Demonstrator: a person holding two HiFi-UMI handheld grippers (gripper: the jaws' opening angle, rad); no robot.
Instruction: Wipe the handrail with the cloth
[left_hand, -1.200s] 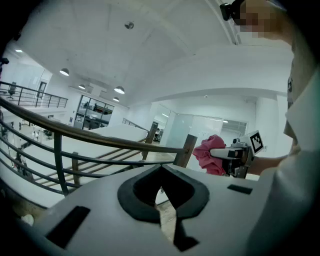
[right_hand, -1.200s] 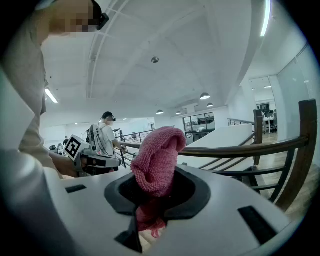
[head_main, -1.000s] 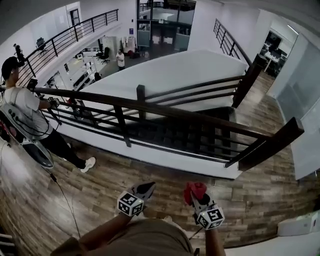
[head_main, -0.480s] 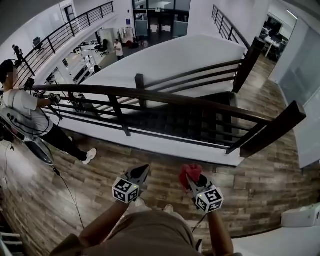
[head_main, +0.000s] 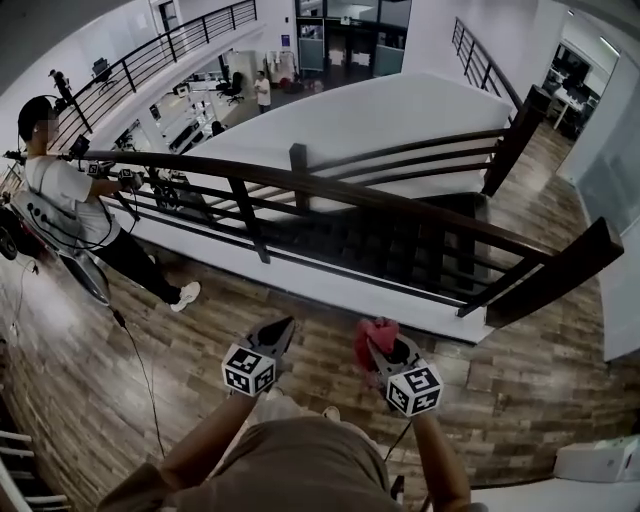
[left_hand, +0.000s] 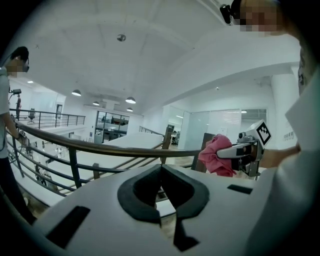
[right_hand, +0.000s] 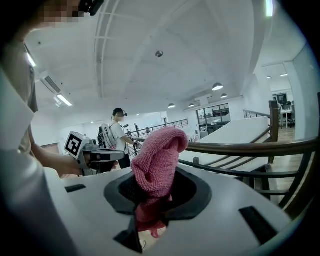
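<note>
R gripper (right_hand: 156, 192) fingers clamp pink cloth (right_hand: 160, 152); L gripper (left_hand: 161, 172) closed, empty

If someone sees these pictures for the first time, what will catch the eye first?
The pink cloth stands out, bunched between the jaws of the right gripper, low in the head view. Ahead, a dark handrail runs across the landing above the stairs, and another person stands by it at the picture's left.

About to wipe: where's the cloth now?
The cloth is clamped in the right tongs, low centre of the head view, beside the left tongs, short of the handrail.
</note>
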